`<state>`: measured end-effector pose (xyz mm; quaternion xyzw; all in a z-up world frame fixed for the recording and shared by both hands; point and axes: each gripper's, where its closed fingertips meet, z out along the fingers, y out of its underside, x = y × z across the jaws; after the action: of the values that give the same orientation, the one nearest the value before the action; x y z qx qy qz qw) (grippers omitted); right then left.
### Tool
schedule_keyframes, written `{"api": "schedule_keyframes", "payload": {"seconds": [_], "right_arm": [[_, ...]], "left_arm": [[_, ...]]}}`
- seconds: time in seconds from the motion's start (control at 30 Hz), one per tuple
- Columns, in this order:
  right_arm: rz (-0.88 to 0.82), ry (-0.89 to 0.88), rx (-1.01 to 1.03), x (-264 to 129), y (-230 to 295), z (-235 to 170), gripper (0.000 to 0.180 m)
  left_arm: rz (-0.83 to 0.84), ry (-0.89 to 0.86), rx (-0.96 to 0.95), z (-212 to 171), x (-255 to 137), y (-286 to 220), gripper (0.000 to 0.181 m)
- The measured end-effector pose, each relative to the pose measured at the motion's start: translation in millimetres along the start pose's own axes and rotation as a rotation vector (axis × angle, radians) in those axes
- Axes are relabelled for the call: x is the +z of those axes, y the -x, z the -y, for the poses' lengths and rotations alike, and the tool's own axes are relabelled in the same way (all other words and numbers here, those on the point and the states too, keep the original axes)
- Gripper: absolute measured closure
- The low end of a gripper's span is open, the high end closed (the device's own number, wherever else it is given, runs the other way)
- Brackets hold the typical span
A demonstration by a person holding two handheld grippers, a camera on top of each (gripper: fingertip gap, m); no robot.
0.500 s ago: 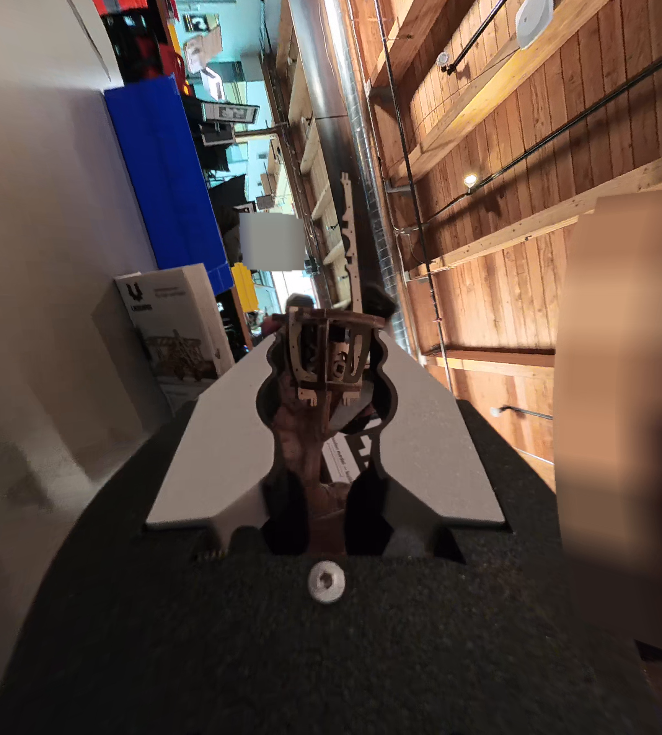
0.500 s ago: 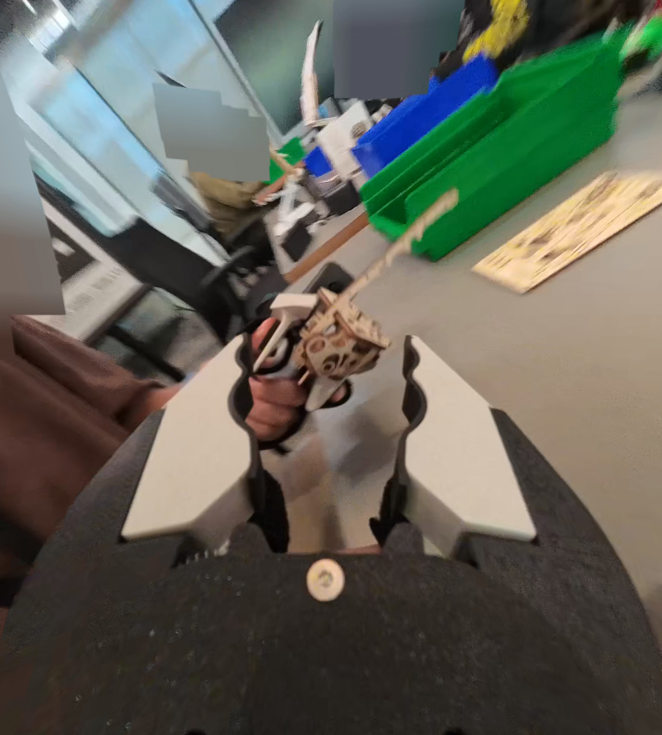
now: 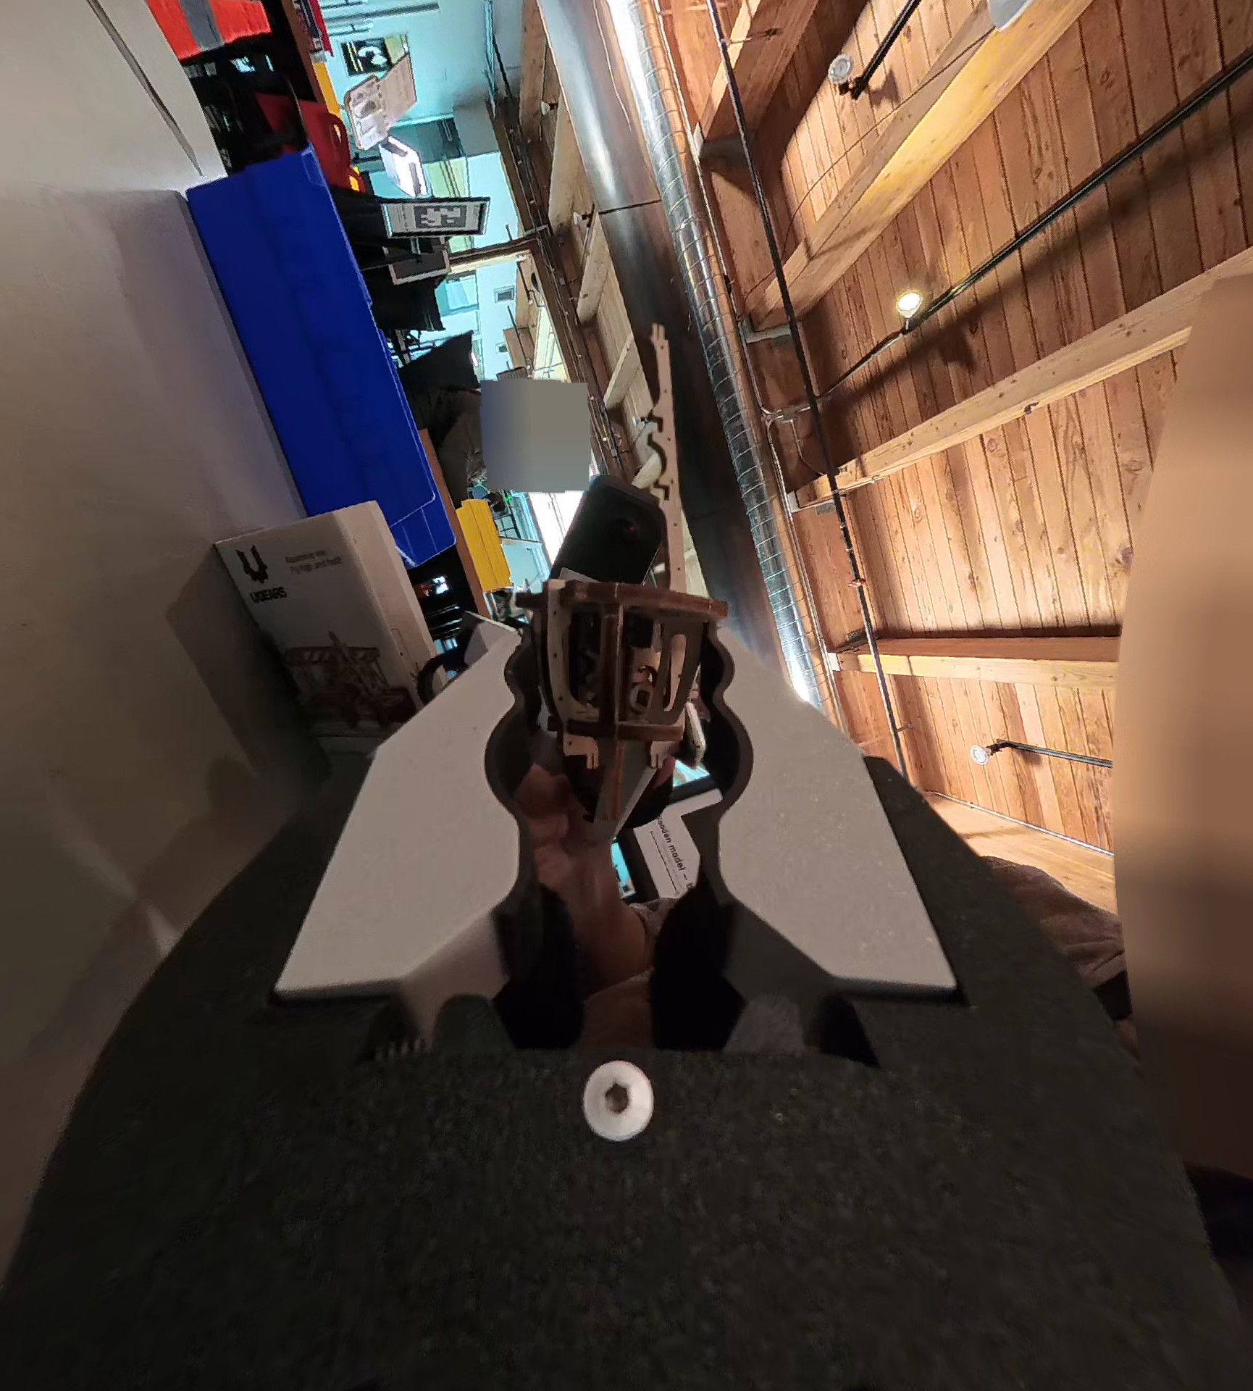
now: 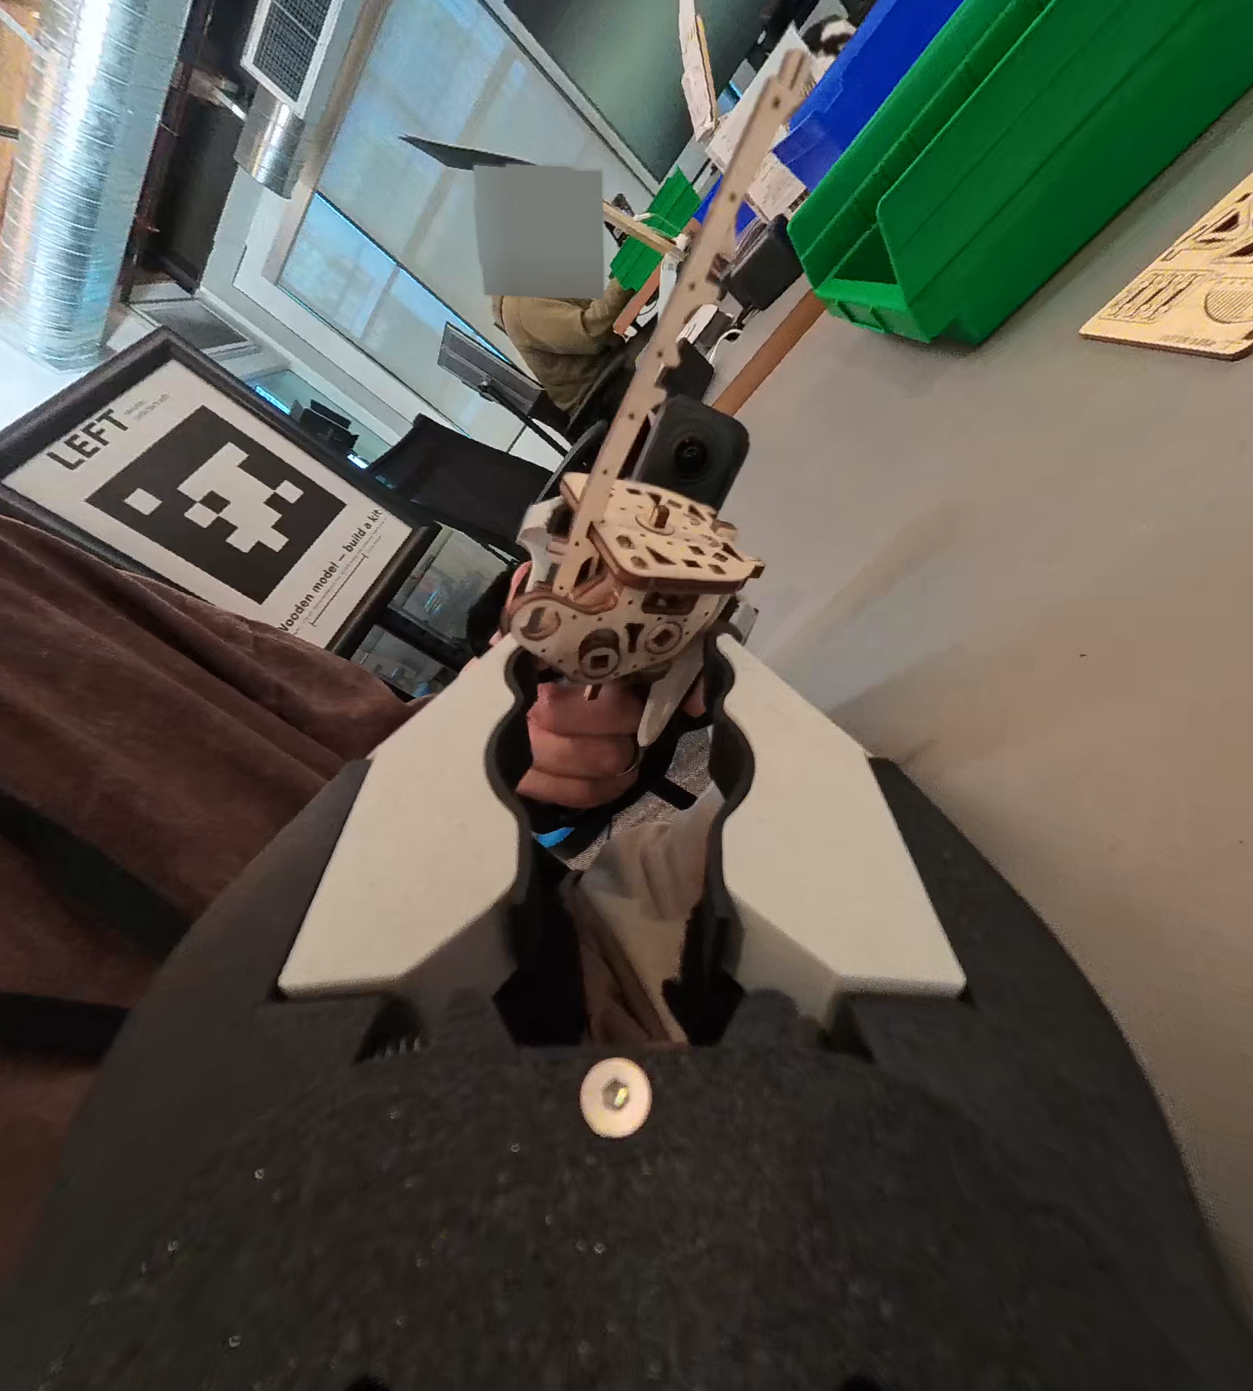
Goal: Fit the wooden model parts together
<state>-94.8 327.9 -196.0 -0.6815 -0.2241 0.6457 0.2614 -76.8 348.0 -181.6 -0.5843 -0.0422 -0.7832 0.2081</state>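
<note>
1. The model (image 3: 623,655) is being held in mid-air above the worktop (image 4: 1060,602), between the two grippers.
2. It is being pinched by the jaws of the left gripper (image 3: 616,677).
3. The jaws of the right gripper (image 4: 612,670) are being held partly spread at the model's lower edge; whether contact is being made cannot be told.
4. A long notched strip (image 4: 691,301) is being carried on the model, sticking out away from the jaws.
5. Green bins (image 4: 1060,188) and a cut sheet (image 4: 1225,278) are being left on the worktop, well apart from the model.
</note>
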Motion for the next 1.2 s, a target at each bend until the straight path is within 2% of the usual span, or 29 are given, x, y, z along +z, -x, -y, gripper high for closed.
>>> {"api": "schedule_keyframes", "payload": {"seconds": [0.33,0.57,0.73,0.83,0.9,0.93,0.97,1.03,1.1,1.2], "right_arm": [[0.018,0.034,0.017,-1,1,-4,0.138],[0.034,0.020,0.030,-3,1,-4,0.138],[-0.052,0.019,-0.023,-5,-8,0,0.120],[-0.183,0.013,-0.140,-12,-16,8,0.116],[-0.393,0.021,-0.353,-23,-29,19,0.122],[-0.479,0.007,-0.477,-26,-27,27,0.133],[-0.519,-0.024,-0.584,-25,-17,34,0.142],[-0.571,-0.068,-0.736,-12,3,39,0.143],[-0.641,-0.088,-0.781,1,9,36,0.151],[-0.680,-0.138,-0.711,15,9,25,0.164]], "left_arm": [[-0.027,-0.024,-0.022,-3,1,0,0.140],[-0.001,-0.035,0.032,-3,3,-1,0.141],[0.014,-0.100,-0.001,5,-2,6,0.141],[0.008,-0.173,-0.034,17,-10,10,0.141],[-0.007,-0.237,-0.067,28,-17,12,0.141],[-0.013,-0.265,-0.079,33,-20,12,0.141],[-0.014,-0.291,-0.091,36,-23,14,0.141],[0.008,-0.331,-0.071,41,-26,15,0.141],[0.073,-0.379,0.016,43,-29,17,0.140],[0.083,-0.478,0.100,48,-36,4,0.141]]}}
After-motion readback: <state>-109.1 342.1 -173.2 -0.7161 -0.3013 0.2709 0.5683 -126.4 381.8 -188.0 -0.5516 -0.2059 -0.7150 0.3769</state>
